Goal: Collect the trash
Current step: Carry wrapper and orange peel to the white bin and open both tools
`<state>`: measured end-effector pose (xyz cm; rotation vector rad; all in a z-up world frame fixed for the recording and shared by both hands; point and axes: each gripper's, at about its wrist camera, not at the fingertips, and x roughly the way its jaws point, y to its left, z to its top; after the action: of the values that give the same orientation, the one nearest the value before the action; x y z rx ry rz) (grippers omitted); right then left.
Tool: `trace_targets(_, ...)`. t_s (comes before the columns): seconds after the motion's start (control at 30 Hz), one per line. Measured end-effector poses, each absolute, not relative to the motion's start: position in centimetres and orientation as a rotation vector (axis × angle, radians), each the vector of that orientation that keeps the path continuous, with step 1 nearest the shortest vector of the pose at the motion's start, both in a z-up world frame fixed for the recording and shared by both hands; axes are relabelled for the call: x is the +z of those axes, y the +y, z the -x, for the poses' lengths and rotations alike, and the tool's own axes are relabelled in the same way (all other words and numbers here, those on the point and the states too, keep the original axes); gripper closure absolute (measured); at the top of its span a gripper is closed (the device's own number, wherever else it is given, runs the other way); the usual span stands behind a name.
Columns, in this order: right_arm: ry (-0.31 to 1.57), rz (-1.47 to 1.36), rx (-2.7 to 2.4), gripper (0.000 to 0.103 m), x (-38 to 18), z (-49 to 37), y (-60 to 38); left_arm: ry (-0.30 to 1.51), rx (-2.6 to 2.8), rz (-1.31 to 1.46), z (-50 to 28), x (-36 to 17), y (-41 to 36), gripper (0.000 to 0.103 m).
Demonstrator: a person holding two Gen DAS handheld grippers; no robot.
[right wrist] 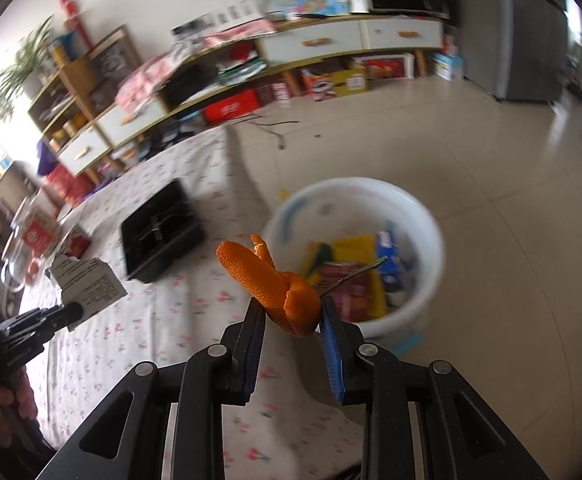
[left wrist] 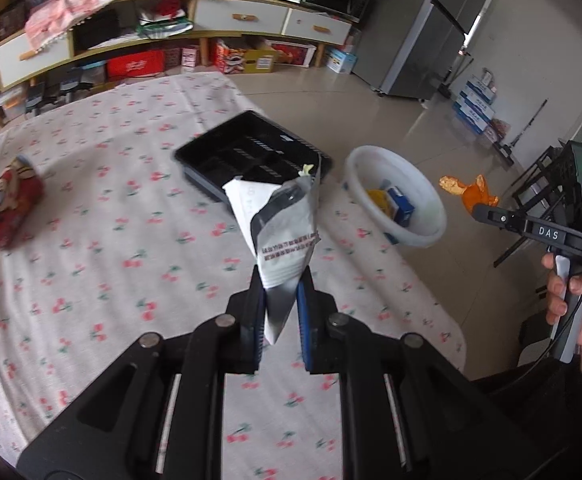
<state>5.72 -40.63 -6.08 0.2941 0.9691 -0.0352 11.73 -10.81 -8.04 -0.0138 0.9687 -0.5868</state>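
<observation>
Trash: one wrapper (left wrist: 281, 236) pinched in left gripper (left wrist: 281, 292), one orange peel (right wrist: 269, 280) pinched in right gripper (right wrist: 293, 312); one white bin (right wrist: 423, 216)

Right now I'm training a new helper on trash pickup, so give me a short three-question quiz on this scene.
1. True or false: the left gripper is shut on a torn wrapper.
2. What does the right gripper hold? A) a red can B) an orange peel C) a blue box
3. Fill in: the white bin stands on the ____, beside the table.

Key:
1. True. Its pads pinch the wrapper's lower end.
2. B. The orange peel sits between its pads.
3. Floor. It already holds a blue box and yellow packaging.
</observation>
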Motion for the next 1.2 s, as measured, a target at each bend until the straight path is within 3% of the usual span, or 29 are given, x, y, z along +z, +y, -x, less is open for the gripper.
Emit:
trace_targets(0.73, 0.972, -0.404, -0.153, 0.074, -7.0, -4.1, -47.7, 0.963, -0.689, -0.057, -15.4, -9.3, -26.6, 0.084)
trace_targets(0.93, 0.981, -0.400, -0.164, 0.074, -7.4, -4.5, -47.9, 0.962, -0.633, -0.078, -15.7, -9.8, -26.9, 0.066)
trace_targets(1.07, 0.989, -0.400, -0.171, 0.074, -7.5, -5.0, -48.0, 0.949, -0.610, -0.073, -15.2, -9.2, -26.3, 0.046)
trace_targets(1.2, 0.997, -0.400, -0.180, 0.074, -7.7, -5.4, -47.9, 0.945, -0.600, -0.067, -14.9, -8.4, -24.8, 0.040)
